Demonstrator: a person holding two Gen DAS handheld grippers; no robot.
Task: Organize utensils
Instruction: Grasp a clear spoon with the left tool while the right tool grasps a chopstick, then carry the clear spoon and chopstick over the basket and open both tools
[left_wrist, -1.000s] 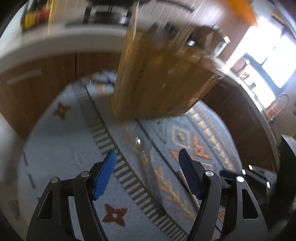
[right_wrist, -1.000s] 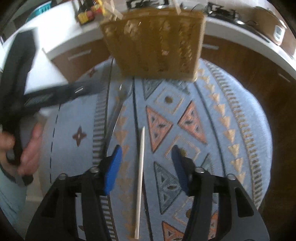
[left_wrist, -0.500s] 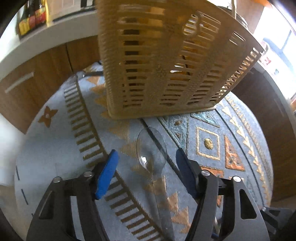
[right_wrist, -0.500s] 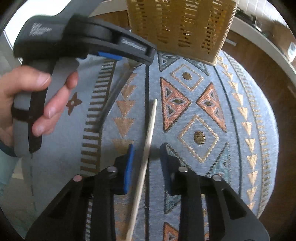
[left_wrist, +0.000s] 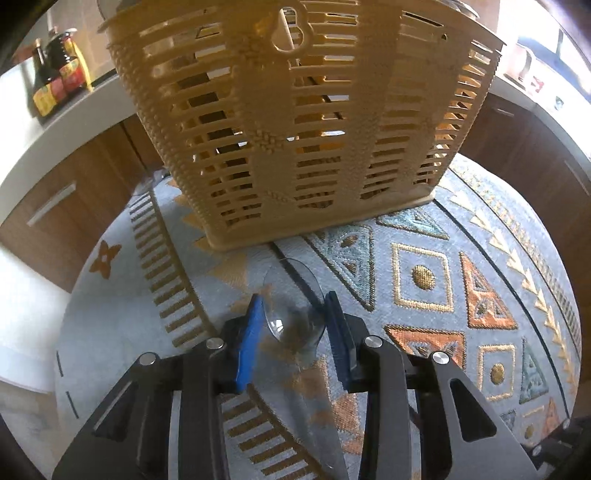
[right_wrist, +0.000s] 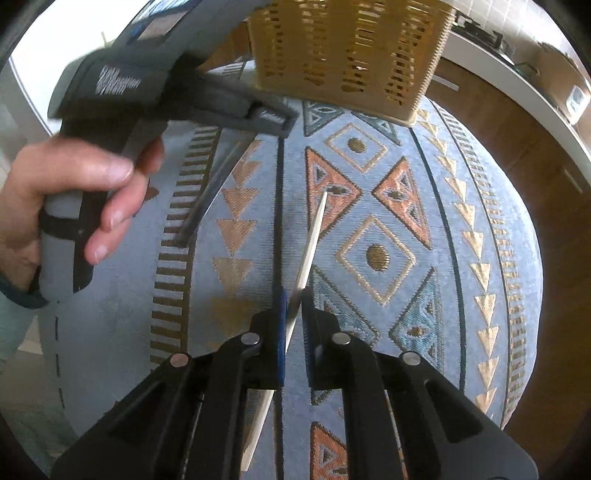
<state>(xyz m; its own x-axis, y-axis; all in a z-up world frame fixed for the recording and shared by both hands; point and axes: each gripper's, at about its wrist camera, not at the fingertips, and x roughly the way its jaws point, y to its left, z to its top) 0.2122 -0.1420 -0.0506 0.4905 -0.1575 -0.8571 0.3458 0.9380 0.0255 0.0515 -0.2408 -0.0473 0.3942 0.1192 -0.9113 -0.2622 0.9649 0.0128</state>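
A tan slotted utensil basket (left_wrist: 295, 122) stands on the patterned cloth (left_wrist: 424, 277), also in the right wrist view (right_wrist: 351, 55). A clear plastic spoon (left_wrist: 291, 314) lies in front of it; its handle shows in the right wrist view (right_wrist: 210, 195). My left gripper (left_wrist: 293, 325) has closed its blue pads around the spoon's bowl. My right gripper (right_wrist: 293, 310) is shut on a pale wooden chopstick (right_wrist: 312, 240) that points toward the basket. The left gripper's body and the hand holding it (right_wrist: 74, 192) show in the right wrist view.
Sauce bottles (left_wrist: 55, 81) stand on the white counter (left_wrist: 22, 122) at the back left. Brown cabinet fronts (left_wrist: 66, 206) ring the round table. A chopstick stands inside the basket (left_wrist: 286, 33).
My left gripper moved down toward the spoon and closed around its bowl. My right gripper moved forward over the chopstick and shut on it.
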